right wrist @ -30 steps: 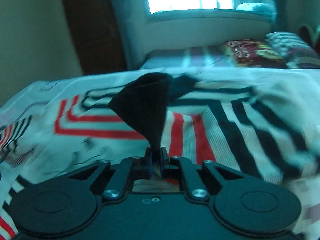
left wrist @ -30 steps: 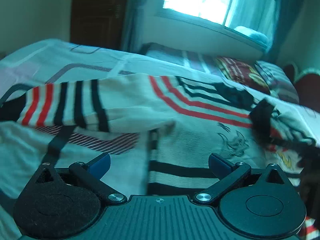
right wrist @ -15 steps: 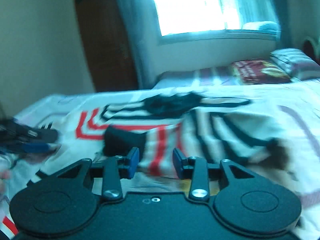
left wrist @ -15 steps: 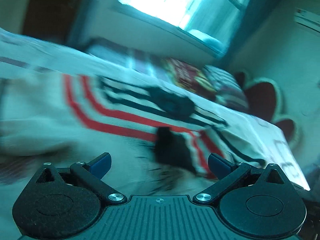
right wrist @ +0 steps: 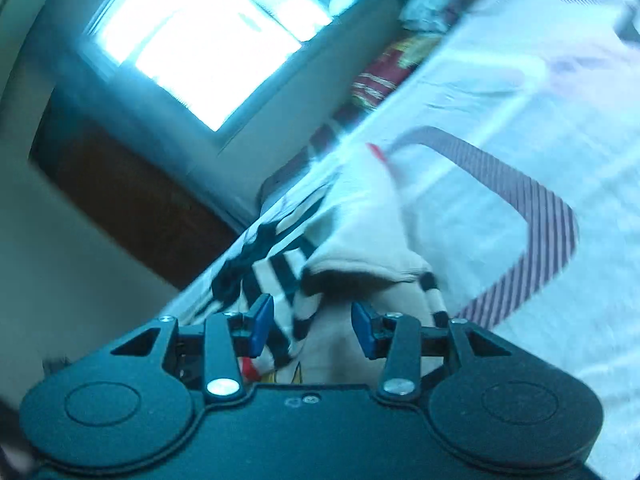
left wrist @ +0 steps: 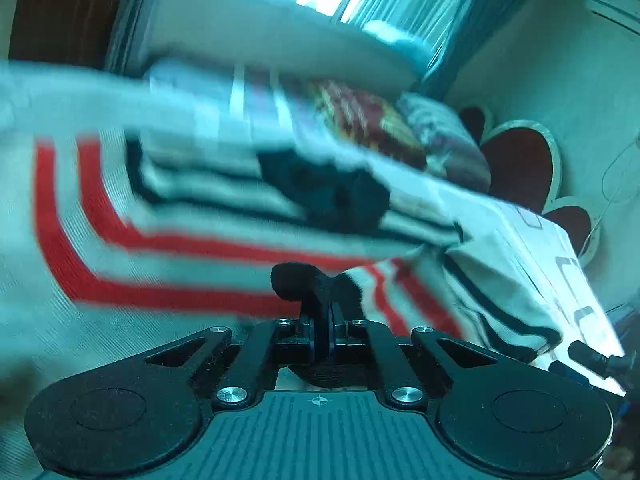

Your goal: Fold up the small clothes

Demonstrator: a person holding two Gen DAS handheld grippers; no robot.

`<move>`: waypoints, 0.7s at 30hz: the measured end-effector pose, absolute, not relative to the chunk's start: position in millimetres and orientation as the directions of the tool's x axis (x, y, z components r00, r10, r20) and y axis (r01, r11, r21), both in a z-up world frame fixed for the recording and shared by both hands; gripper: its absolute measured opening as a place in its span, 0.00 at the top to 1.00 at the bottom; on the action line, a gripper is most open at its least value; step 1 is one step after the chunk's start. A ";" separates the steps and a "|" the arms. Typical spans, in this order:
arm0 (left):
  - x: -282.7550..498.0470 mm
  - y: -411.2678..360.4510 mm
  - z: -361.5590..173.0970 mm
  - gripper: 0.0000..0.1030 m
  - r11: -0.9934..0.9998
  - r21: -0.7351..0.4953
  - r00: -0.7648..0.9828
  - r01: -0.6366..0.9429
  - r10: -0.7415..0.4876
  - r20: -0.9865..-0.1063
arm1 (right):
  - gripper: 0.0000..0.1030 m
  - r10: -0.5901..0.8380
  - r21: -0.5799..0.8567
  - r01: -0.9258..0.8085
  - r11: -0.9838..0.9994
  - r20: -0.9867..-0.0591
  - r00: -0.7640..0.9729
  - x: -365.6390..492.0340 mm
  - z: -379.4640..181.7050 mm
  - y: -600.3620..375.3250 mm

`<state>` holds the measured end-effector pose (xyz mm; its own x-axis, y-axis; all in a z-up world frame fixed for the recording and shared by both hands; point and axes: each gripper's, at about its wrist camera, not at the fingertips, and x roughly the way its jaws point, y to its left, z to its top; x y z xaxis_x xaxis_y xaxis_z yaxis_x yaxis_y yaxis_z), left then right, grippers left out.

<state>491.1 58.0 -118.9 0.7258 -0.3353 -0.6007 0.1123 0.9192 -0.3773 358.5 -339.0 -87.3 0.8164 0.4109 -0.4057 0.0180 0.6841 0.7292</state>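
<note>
Cream knit garment (left wrist: 208,216) with red and black stripes, lay spread on bedsheet (left wrist: 520,248), partly bunched, blurred. Black cuff (left wrist: 304,280) pinched in left gripper (left wrist: 323,334), fingers fully closed on it. Right gripper (right wrist: 312,328) parted wide, blue pads (right wrist: 260,322) either side of striped fabric (right wrist: 280,280), gripping nothing, view tilted. Same sheet under it, white with striped rounded outline (right wrist: 528,216). Pillows (left wrist: 400,132) at bed head, bright window (right wrist: 200,40) beyond, dark wooden door (right wrist: 120,200) left of it.
</note>
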 end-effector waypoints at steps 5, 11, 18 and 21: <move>486.7 78.9 -106.0 0.95 0.931 -0.337 0.718 0.139 -0.329 -0.613 | 0.50 0.472 0.854 0.073 0.515 -0.354 0.808 368.3 -107.2 -352.7; 468.1 92.6 -125.8 0.95 0.927 -0.366 0.707 0.085 -0.315 -0.633 | 0.68 0.436 0.873 0.182 0.453 -0.395 0.808 388.5 -124.8 -361.5; 457.9 92.6 -130.5 0.95 0.943 -0.325 0.736 0.071 -0.270 -0.621 | 0.92 0.327 0.683 0.142 0.717 -0.509 0.797 389.4 -103.8 -337.9; 458.1 91.0 -139.1 0.95 0.947 -0.316 0.738 0.060 -0.255 -0.625 | 0.95 0.287 0.619 0.161 0.769 -0.559 0.778 396.1 -116.5 -331.4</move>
<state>458.1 91.0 -139.1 0.7380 -0.2554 -0.6247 0.0604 0.9469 -0.3157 396.1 -331.4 -116.5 0.7782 0.2867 -0.5587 0.1608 0.7690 0.6186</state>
